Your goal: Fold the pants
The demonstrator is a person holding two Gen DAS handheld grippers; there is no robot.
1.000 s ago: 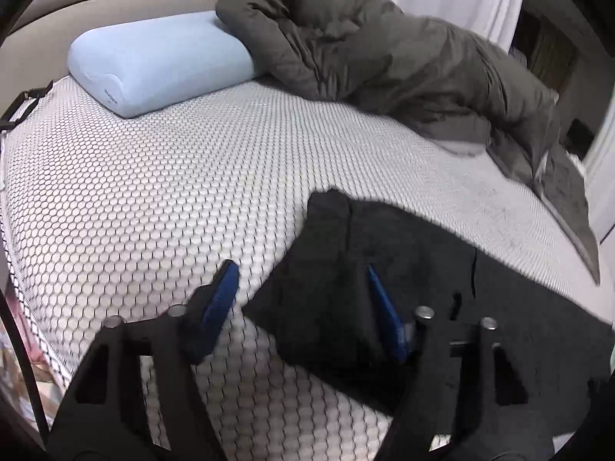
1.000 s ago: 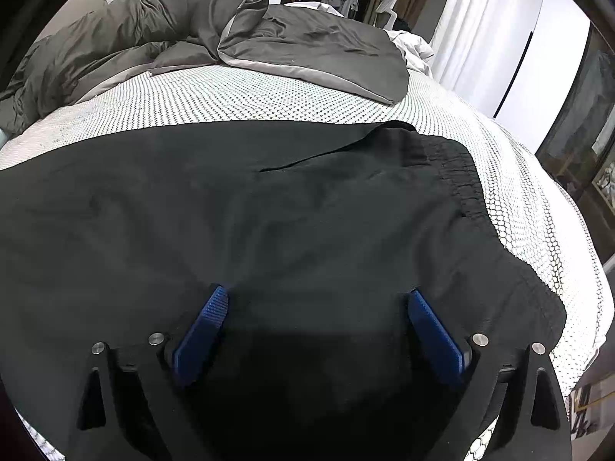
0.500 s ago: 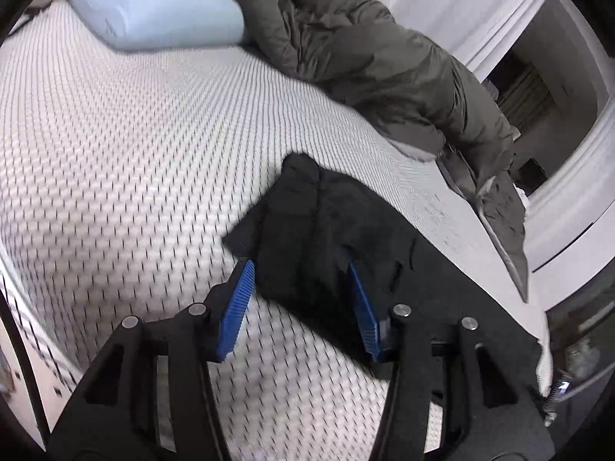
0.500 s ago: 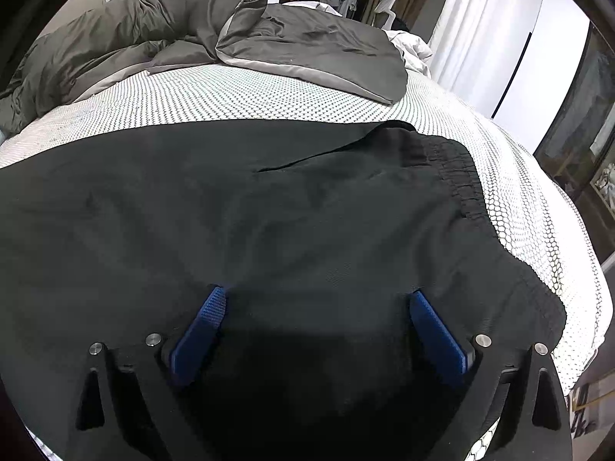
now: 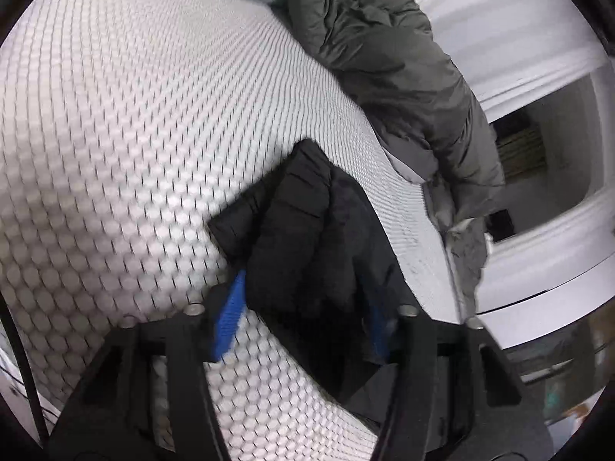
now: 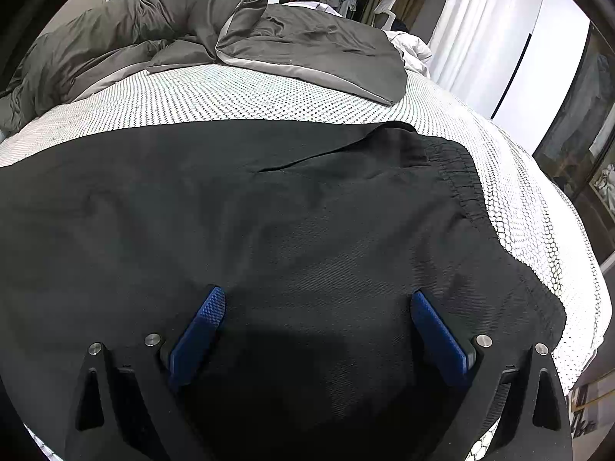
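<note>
Bedroom, on a mattress (image 5: 127, 123) under a white honeycomb-mesh cover: black pants (image 6: 292, 223) lie flat along its near edge, long axis running across my right-wrist view, elastic waistband (image 6: 463, 184) to the right and the legs running off to the left. A grey duvet (image 6: 292, 44) is bunched beyond the pants, well apart from them.

My left gripper (image 5: 303, 319) is the nearer one to the leg cuffs (image 5: 296, 199). It points downward at the mattress, rolled so the mattress tilts in its view, and the cuff end of the pants rises between its blue pads. Its jaws have just been closing around that fabric; the frame is blurred, so I cannot tell whether the pads press on it yet.

My right gripper (image 6: 317, 330) hovers over the seat of the pants, near the waistband, angled down, jaws wide apart and gripping nothing.
</note>
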